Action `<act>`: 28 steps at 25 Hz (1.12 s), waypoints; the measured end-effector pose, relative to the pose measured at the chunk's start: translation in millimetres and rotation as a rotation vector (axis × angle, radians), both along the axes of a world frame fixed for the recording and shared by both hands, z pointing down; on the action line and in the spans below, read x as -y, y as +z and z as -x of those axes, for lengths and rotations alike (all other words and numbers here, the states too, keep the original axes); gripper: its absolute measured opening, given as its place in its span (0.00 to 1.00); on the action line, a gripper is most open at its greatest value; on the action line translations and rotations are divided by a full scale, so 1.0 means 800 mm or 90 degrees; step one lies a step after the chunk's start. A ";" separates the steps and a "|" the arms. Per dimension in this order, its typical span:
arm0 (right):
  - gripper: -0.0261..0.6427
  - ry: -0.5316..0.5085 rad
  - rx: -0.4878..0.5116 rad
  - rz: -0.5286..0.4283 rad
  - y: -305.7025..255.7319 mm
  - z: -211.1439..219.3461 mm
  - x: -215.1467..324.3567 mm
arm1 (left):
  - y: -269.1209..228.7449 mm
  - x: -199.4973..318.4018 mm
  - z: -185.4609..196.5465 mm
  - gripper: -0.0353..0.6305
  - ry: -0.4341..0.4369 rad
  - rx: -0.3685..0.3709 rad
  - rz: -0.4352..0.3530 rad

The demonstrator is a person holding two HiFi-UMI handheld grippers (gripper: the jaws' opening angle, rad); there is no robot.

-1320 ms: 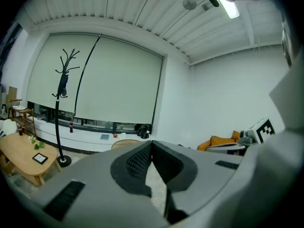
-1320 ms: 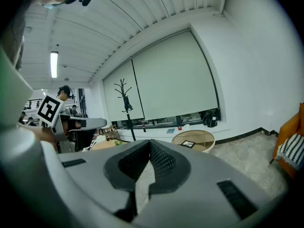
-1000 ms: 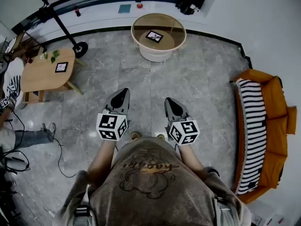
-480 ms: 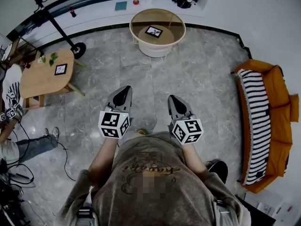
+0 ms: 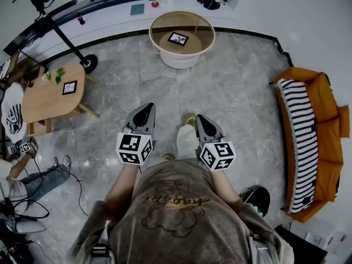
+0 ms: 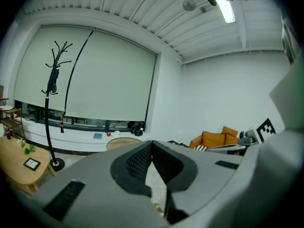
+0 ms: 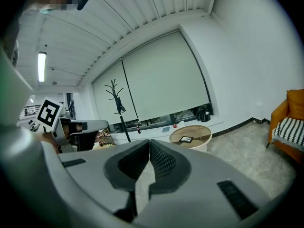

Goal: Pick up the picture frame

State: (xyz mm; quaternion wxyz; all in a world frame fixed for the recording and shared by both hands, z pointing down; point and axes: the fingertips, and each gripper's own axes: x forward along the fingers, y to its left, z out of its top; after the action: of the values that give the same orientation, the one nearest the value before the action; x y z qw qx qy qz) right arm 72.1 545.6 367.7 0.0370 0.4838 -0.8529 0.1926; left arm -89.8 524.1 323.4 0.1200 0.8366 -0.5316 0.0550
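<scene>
A small black picture frame (image 5: 178, 38) lies flat on the round glass-topped table (image 5: 206, 23) far ahead; the right gripper view shows the same picture frame (image 7: 186, 139) on that table (image 7: 202, 132). A second black frame (image 5: 69, 87) lies on the wooden side table (image 5: 38, 100) at the left, also seen as a frame (image 6: 32, 164) in the left gripper view. My left gripper (image 5: 144, 110) and right gripper (image 5: 199, 120) are held side by side in front of my body, both shut and empty, well short of either table.
An orange sofa (image 5: 324, 142) with a striped cushion (image 5: 301, 142) stands along the right wall. A black stand (image 5: 88, 62) with a round base sits near the wooden table. Another person's legs (image 5: 38, 180) and cables are at the left. Grey tiled floor (image 5: 236, 92) lies ahead.
The view has shifted as I step forward; a foot now shows between the grippers. Both grippers stayed shut and side by side, sinking slightly in the picture.
</scene>
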 end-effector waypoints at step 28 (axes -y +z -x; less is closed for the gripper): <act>0.07 -0.013 -0.007 0.006 0.010 0.006 0.130 | 0.017 0.123 -0.013 0.08 0.007 -0.025 0.012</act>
State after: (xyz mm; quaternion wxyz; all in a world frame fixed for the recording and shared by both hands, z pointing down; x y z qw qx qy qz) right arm 67.7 441.8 375.4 0.0458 0.4763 -0.8566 0.1933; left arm -79.1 425.5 337.2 0.1377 0.8391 -0.5243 0.0445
